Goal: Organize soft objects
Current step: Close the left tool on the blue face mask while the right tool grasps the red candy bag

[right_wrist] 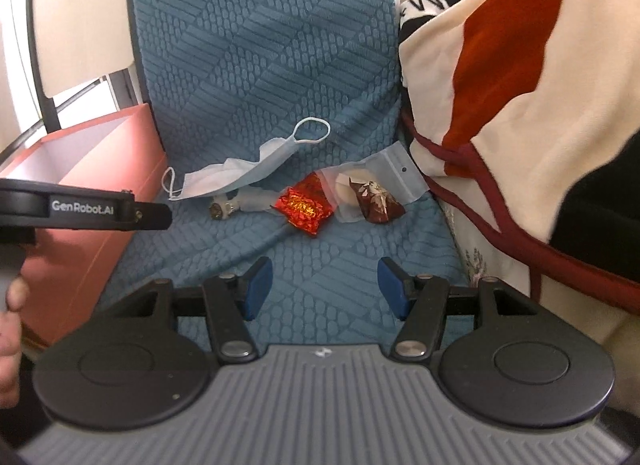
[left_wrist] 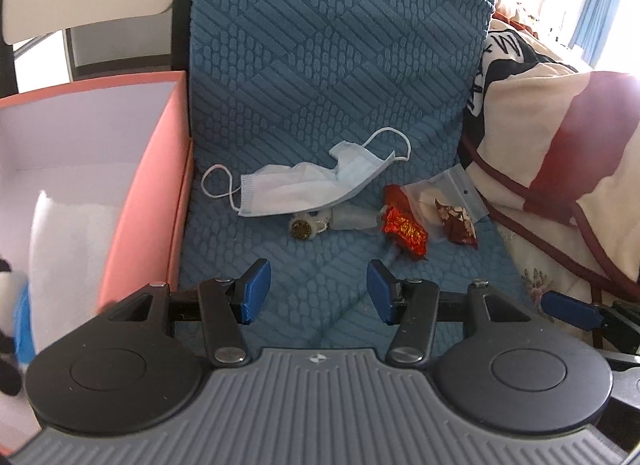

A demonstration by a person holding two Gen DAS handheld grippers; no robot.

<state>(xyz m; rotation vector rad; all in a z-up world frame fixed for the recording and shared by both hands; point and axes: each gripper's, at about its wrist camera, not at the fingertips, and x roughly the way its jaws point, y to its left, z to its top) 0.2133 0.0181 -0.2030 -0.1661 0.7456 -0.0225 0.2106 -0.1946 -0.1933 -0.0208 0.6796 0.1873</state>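
Over the blue seat cover [left_wrist: 320, 65], the left gripper [left_wrist: 318, 291] and right gripper [right_wrist: 324, 289] are both hanging wide open, holding nothing, with bare cloth between them and the face mask [left_wrist: 304, 185].

Open cushion [left_wrist: 320, 65] between box [left_wrist: 160, 185] and blanket [left_wrist: 560, 145].
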